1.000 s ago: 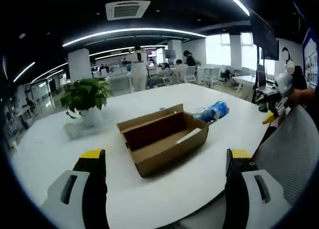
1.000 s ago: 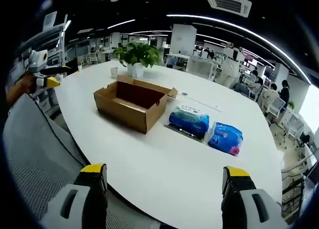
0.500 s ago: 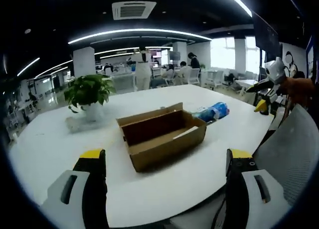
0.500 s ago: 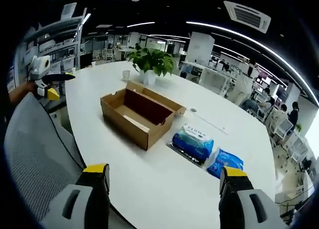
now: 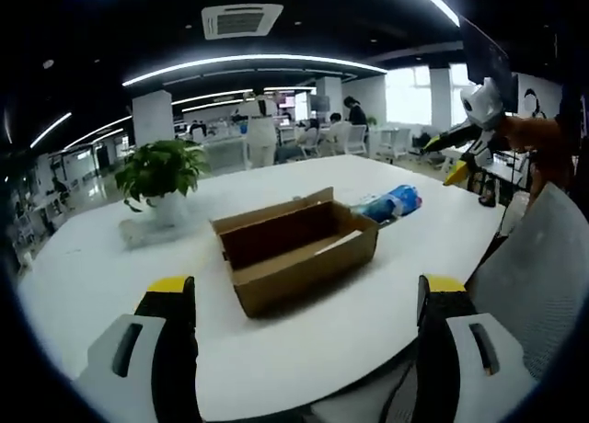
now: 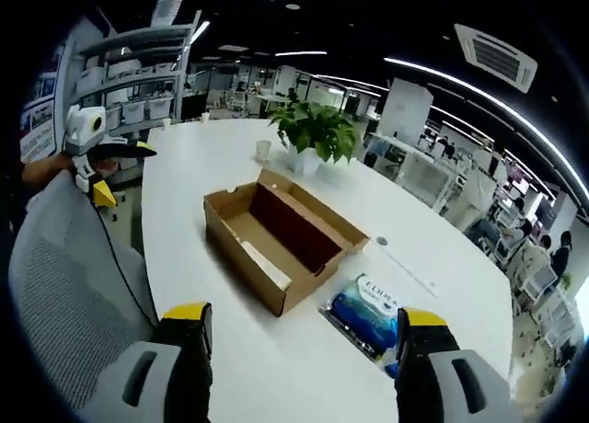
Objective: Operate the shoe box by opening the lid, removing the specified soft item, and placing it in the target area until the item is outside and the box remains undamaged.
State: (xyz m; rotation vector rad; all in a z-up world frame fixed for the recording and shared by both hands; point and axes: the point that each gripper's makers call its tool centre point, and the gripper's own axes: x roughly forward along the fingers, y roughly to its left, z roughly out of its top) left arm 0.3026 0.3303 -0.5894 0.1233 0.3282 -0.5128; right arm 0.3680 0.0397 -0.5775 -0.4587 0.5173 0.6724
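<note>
Lying open, shoe box (image 5: 296, 254) beyond spread fingers (image 5: 172, 299)

The brown cardboard shoe box (image 5: 294, 256) (image 6: 279, 242) sits open and upright on the white worktop (image 5: 368, 331), holding a pale flat item along one wall. Just beside it lies a blue soft pack (image 6: 365, 314) (image 5: 390, 204) in plastic wrap, outside the box.

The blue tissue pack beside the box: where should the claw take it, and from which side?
Grip the blue tissue pack across its short width, coming down from above. It lies flat on the white table, apart from the cardboard box, so probably only its puffy top is free to pinch.
</note>
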